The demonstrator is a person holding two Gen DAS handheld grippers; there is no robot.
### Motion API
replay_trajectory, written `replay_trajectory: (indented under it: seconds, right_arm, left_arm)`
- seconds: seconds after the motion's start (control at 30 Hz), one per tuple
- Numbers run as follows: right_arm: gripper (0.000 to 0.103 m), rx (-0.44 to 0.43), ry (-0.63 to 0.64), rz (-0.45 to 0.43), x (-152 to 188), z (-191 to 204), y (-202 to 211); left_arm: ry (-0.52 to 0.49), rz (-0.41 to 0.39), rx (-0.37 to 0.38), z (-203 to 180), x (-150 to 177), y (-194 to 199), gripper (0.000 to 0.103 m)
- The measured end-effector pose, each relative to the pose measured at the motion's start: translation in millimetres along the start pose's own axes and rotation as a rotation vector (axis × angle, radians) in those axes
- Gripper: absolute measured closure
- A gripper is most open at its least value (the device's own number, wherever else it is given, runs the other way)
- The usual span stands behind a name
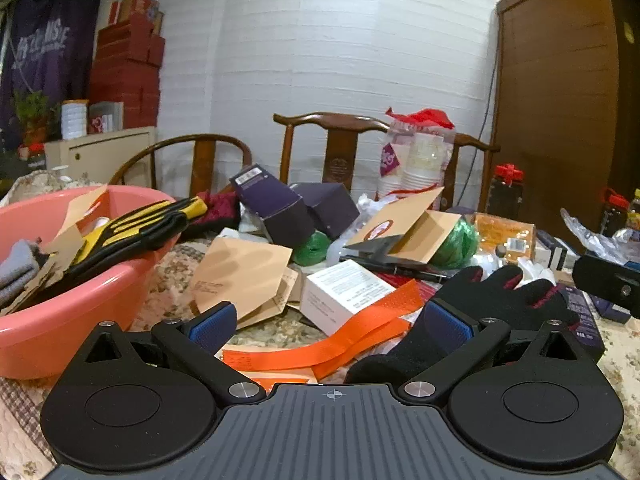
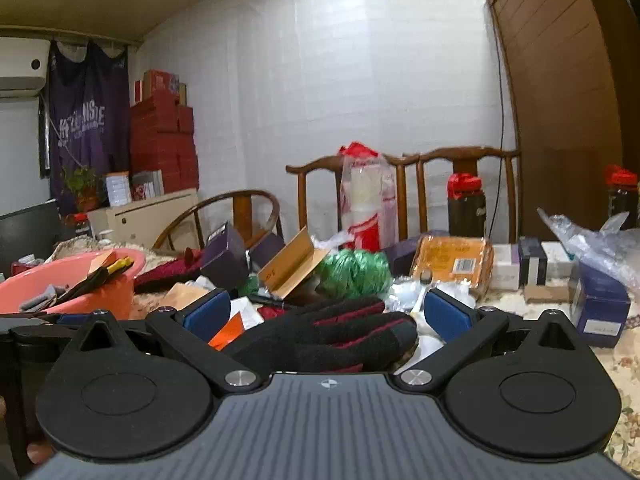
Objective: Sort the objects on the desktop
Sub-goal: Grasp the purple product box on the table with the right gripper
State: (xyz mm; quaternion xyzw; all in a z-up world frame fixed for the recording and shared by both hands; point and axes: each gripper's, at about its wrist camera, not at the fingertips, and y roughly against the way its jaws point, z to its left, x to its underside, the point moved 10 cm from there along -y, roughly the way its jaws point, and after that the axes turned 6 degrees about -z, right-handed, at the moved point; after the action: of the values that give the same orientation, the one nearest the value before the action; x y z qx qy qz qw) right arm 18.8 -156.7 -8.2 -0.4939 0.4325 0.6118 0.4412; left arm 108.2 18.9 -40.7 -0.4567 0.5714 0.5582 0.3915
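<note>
Left of the black glove (image 1: 496, 300): pink basin (image 1: 80, 312), part-filled. Left gripper (image 1: 330, 322) spread wide, empty. Right gripper (image 2: 327, 316) equally wide, straddling that glove. Probably picking; next, clamping and carrying basinward.

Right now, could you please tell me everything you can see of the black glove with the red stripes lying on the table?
The black glove looks like thick knitted fabric with dark red stripes along its fingers. It lies flat and limp on the cluttered table, between the open jaws of the right hand-held gripper, apparently not clamped. In the left view its fingers point away, and the cuff end overlaps the orange strip. The green twine ball sits behind it.
</note>
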Motion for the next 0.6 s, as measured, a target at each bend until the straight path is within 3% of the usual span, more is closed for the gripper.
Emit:
replay_trajectory:
  seconds: [0.1, 0.13, 0.17, 0.27, 0.3, 0.33, 0.4, 0.43, 0.47, 0.6]
  right_arm:
    - [0.002, -0.015, -0.011, 0.043, 12, -9, 0]
    - [0.011, -0.021, -0.007, 0.058, 16, -11, 1]
    - [0.028, -0.021, -0.004, 0.067, 19, -15, 1]
    - [0.061, 0.037, -0.03, 0.103, 19, -43, -3]
    - [0.063, 0.056, -0.031, 0.107, 19, -51, -3]
    - [0.063, 0.089, -0.024, 0.118, 19, -63, -4]
    - [0.046, 0.176, -0.055, 0.132, 20, -91, -5]
    - [0.018, 0.205, -0.091, 0.162, 24, -105, -6]
    - [0.009, 0.202, -0.126, 0.184, 29, -114, -6]
    - [0.01, 0.21, -0.194, 0.19, 34, -122, -4]
  left_arm:
    - [-0.015, 0.0, 0.005, -2, 1, -1, 0.0]
    - [-0.022, 0.001, 0.008, -3, 1, -1, 0.0]
    - [-0.03, 0.001, 0.012, -5, 1, -1, 0.0]
    - [-0.042, -0.003, 0.019, -8, 1, 0, 0.0]
    - [-0.04, -0.004, 0.022, -9, 1, 0, 0.0]
    - [-0.036, -0.005, 0.026, -9, 1, 0, 0.0]
    - [-0.028, -0.006, 0.037, -10, 1, 1, 0.0]
    - [-0.028, -0.006, 0.044, -11, 1, 1, 0.0]
    - [-0.033, -0.004, 0.05, -13, 2, 1, 0.0]
    - [-0.066, 0.001, 0.054, -19, 5, 1, 0.0]
